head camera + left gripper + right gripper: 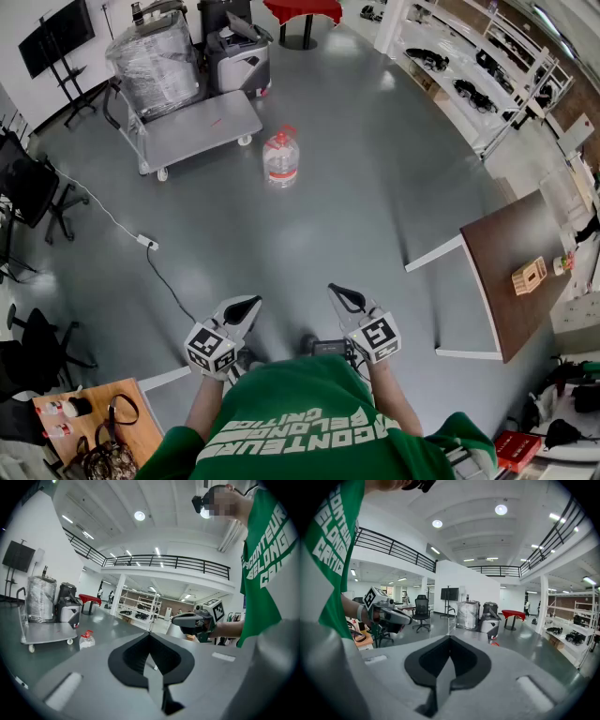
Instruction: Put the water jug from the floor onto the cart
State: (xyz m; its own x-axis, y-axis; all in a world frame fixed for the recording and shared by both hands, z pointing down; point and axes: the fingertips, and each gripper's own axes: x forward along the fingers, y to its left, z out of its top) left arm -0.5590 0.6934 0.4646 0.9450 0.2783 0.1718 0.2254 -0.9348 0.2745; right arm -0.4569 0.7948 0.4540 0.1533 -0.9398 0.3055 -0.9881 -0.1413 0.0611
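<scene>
- The grey metal flat-deck cart (pixel 202 127) on casters stands at the far left of the grey floor (pixel 375 206). A drum (pixel 159 56) wrapped in clear plastic film takes the handle end of its deck. The rest of the deck, out to its right edge, lies bare, so I judge there is room for the jug
- The left gripper (pixel 251 303), grey with a marker cube, is held low in front of the person (pixel 319 422) in the green shirt, well apart from both the cart and the jug. Its own view shows the jaws brought together to a point with nothing between them
- The clear plastic water jug (pixel 281 157) with the red pump cap stands upright on the floor, just off the near right corner of the cart's deck and not touching it. Nothing holds it and neither tool is near it
- The right gripper (pixel 336 292), of the same build, is held beside the left one and equally far short of the water jug. Its jaws are clenched on nothing
- As I read it, the task has hardly begun, since no part of the move is done and the water jug is not yet lifted
- What seems left is everything: close the gap across the floor, part the jaws, take hold of the water jug, raise it and set it down on the bare part of the cart's deck
- Whether the jug has a handle to grip is too small to tell here
</scene>
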